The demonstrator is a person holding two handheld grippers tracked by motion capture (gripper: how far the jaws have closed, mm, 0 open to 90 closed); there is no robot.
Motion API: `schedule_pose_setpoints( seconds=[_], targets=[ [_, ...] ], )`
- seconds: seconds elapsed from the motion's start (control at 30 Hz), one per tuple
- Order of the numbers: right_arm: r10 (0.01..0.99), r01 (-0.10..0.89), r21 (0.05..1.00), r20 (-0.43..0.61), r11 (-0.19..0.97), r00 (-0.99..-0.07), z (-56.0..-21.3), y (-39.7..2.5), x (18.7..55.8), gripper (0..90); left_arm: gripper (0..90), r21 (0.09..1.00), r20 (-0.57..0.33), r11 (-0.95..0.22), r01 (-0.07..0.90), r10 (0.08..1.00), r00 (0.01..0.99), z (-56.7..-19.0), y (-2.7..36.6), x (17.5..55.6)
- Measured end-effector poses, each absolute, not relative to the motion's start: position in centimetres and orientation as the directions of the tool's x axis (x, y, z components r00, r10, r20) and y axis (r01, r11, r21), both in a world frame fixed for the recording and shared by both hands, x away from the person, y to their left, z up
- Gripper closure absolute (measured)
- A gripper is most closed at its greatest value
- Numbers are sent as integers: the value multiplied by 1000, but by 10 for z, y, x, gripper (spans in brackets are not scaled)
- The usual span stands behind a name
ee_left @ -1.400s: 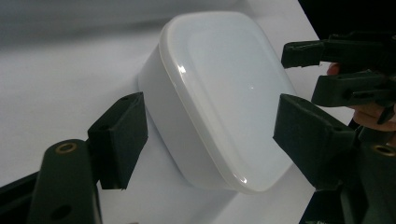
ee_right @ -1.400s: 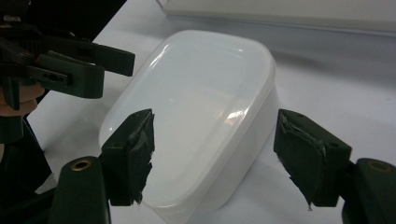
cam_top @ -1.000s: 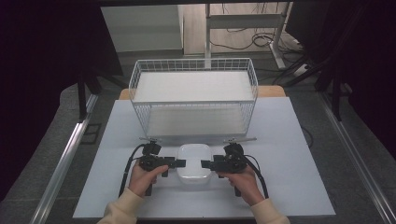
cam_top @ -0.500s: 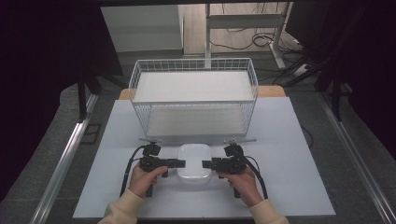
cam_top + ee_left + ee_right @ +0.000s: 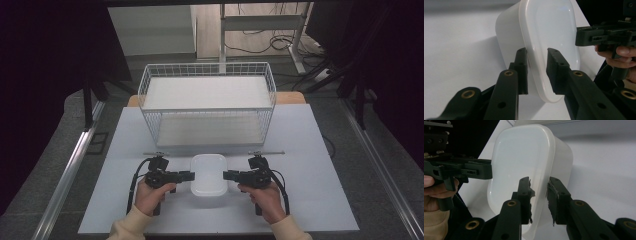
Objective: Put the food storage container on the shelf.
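High view: a white lidded container (image 5: 209,174) is sitting on the white table (image 5: 310,150), near its front edge and in front of a white wire basket (image 5: 207,102). The left gripper (image 5: 189,175) is pointing in at the container's left side and the right gripper (image 5: 227,175) at its right side, each held in one of the person's hands; at this size I cannot tell whether the tips are touching it. Left gripper view: the left gripper (image 5: 537,68) is standing partly open, its two black jaws straddling the rim of the container (image 5: 544,37), one jaw on the wall side, one over the lid, with a gap showing on the lid side. Right gripper view: the right gripper (image 5: 538,197) is likewise partly open, jaws sitting either side of the container's (image 5: 524,160) rim, not clamped; the pads (image 5: 552,202) are looking frayed.
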State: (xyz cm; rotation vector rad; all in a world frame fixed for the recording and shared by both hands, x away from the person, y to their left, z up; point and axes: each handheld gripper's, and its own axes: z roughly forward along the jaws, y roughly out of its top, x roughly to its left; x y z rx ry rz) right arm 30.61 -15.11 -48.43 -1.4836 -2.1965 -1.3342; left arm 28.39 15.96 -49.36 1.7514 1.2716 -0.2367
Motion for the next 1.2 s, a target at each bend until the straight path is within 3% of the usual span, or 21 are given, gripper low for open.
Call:
schedule_pose_setpoints(
  seconds=[0.33, 1.2],
  targets=[
    [652, 795, 597, 562, 107, -509, -478, -154, 298, 789, 790, 576, -621, -31, 817, 632, 462, -490, 164, 277],
    [651, 700, 699, 464, 148, -601, -453, -151, 285, 790, 791, 644, -567, -49, 763, 639, 520, -468, 165, 265]
  ],
)
